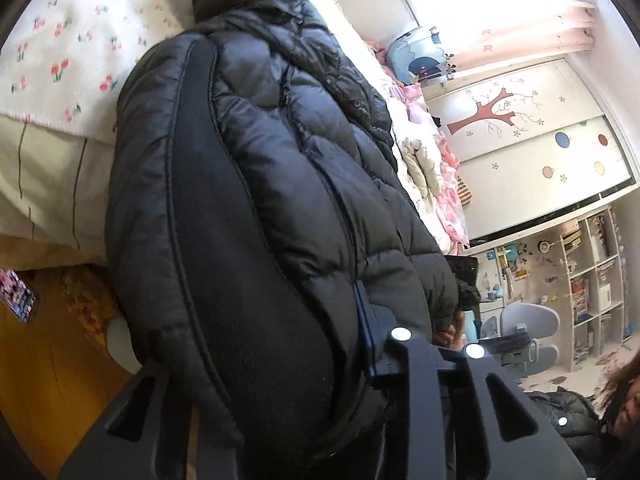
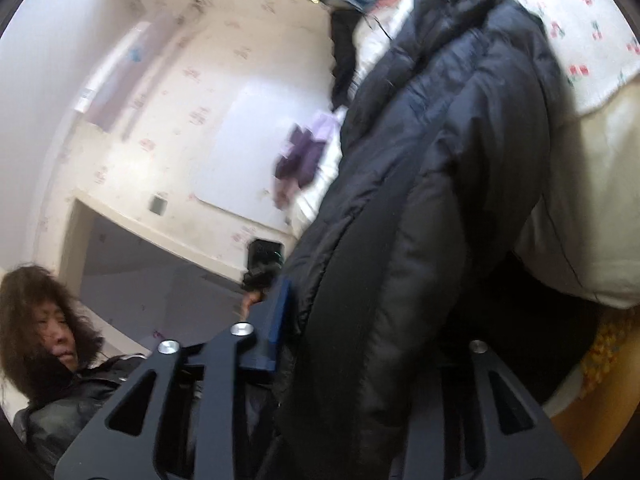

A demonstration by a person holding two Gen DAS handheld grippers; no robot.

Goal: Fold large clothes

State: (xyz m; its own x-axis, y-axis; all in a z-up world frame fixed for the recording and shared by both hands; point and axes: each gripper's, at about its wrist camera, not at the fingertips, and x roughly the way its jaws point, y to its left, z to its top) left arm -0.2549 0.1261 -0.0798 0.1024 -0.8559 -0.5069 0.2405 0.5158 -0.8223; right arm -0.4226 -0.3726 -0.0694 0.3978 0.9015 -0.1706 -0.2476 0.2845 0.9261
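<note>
- A black quilted puffer coat (image 1: pixel 280 184) lies lengthwise on a bed covered by a white blanket printed with small red flowers (image 1: pixel 60 60), hood toward the far end and hem at the near edge of the bed, where it can be reached.
- The left gripper (image 1: pixel 280 392) has its fingers narrowed on the bulky hem, seemingly holding one bottom corner.
- The right gripper (image 2: pixel 352 364) pinches the hem likewise, fabric bunched between its fingers.
- Gripping both corners would probably let the person lift the hem and fold it toward the hood.
- A pile of pink and white bedding (image 1: pixel 432 160) lies beside the coat.
</note>
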